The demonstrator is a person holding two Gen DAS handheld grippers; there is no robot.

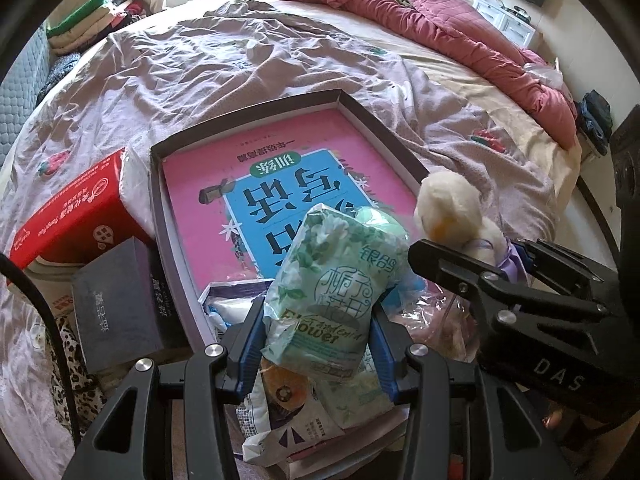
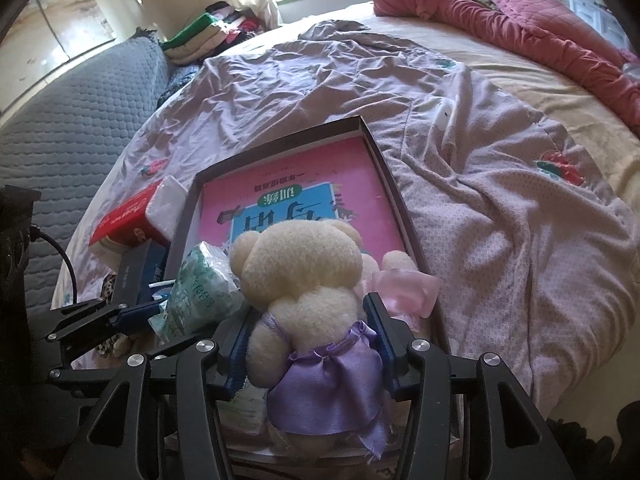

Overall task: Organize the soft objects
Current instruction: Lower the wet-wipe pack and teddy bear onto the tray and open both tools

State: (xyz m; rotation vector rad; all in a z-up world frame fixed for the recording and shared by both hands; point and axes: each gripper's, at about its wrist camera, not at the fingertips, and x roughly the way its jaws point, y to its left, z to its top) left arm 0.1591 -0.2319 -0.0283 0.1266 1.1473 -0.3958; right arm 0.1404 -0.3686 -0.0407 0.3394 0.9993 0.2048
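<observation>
1. while both of my grippers hang over the bed, what lies under them is mostly soft stuff: a crumpled lilac sheet [image 1: 168,80] with stitched strawberries, and a quilted red blanket [image 1: 460,28] bunched along the far edge.
2. a shallow dark tray [image 1: 158,216] with thin card walls lies on the sheet, and a flat, glossy pink book [image 1: 208,216] fills its floor.
3. left of the tray sit a hard red box [image 1: 72,212] and a matte grey box [image 1: 116,308], both square-cornered.
4. my left gripper [image 1: 318,332] has its blue pads [image 1: 252,332] pressed into the sides of a tissue pack [image 1: 340,276]: a puffy, crinkly plastic pillow printed with green leaves and flowers, standing tilted over the tray's near end.
5. other wrinkled plastic packets [image 1: 288,424] lie under it.
6. my right gripper [image 2: 308,344] has a plush bear [image 2: 304,272] between its pads; the jaws are not wide, and from the wrist view the pads touch the bear's flanks, so i read it as held.
7. the bear is cream, fuzzy and rounded, its back to my camera, with a shiny frayed purple satin skirt [image 2: 340,384] at the waist.
8. it sits at the tray's near end, touching the tissue pack on its left.
9. a clear pinkish plastic wrap [image 2: 408,288] lies just right of the bear, inside the tray.
</observation>
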